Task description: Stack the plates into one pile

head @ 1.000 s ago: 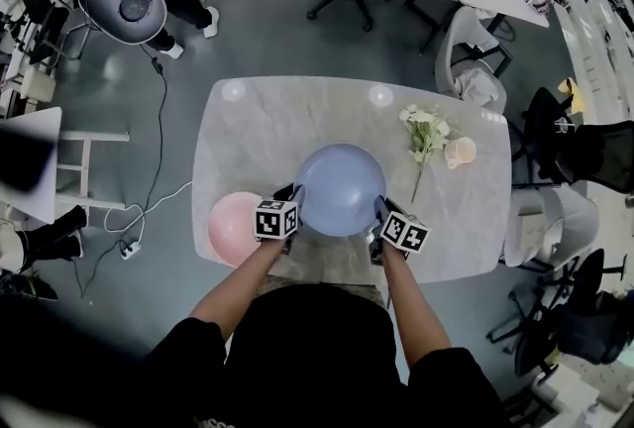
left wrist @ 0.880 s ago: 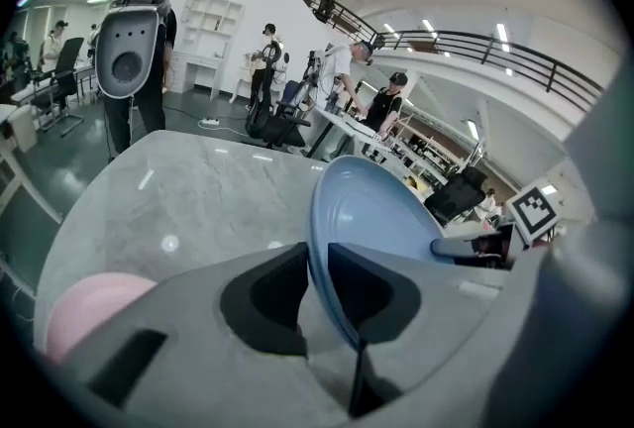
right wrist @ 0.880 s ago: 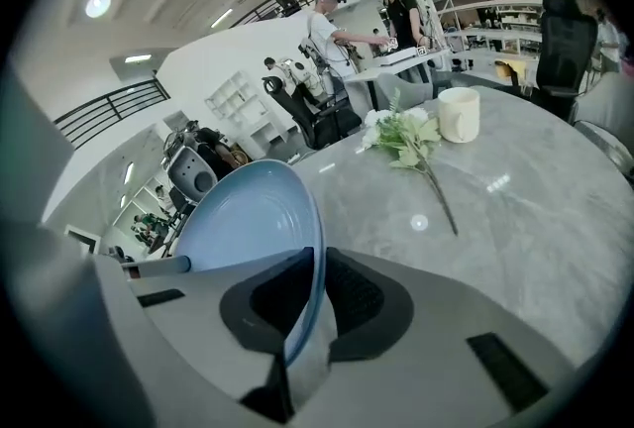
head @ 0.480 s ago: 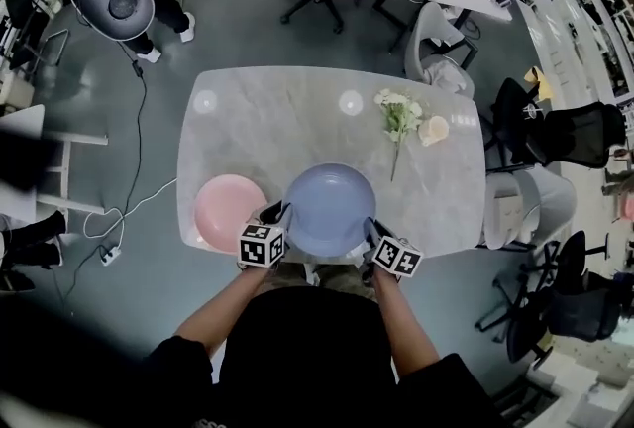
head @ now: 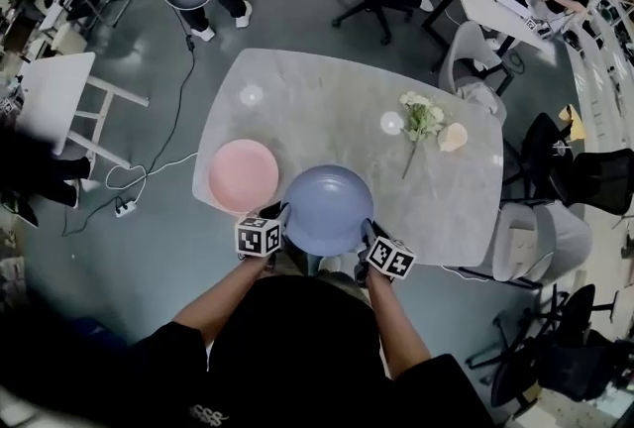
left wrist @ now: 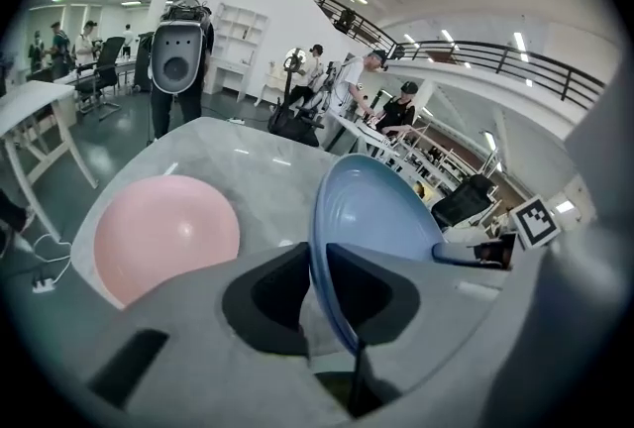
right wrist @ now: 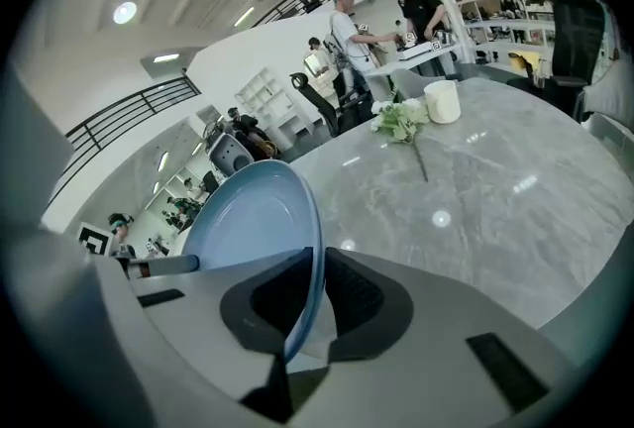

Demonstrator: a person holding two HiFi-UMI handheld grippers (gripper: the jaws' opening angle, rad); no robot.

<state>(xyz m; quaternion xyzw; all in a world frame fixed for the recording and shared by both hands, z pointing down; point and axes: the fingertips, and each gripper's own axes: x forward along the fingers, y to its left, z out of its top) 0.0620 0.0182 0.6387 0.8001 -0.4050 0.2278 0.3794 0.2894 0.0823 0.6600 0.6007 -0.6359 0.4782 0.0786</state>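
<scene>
A grey marble table (head: 317, 109) in a busy open office. From overhead I see the blue plate (head: 327, 208) held at the table's near edge, just beside the pink plate (head: 244, 175), which lies flat. My left gripper (head: 281, 216) and right gripper (head: 368, 230) clamp its rim from opposite sides, and the left jaws have just been closing on that rim. The left gripper view takes in the pink plate but not the flowers. The right gripper view takes in the white flowers (right wrist: 399, 119) and cup (right wrist: 442, 102), not the pink plate.
</scene>
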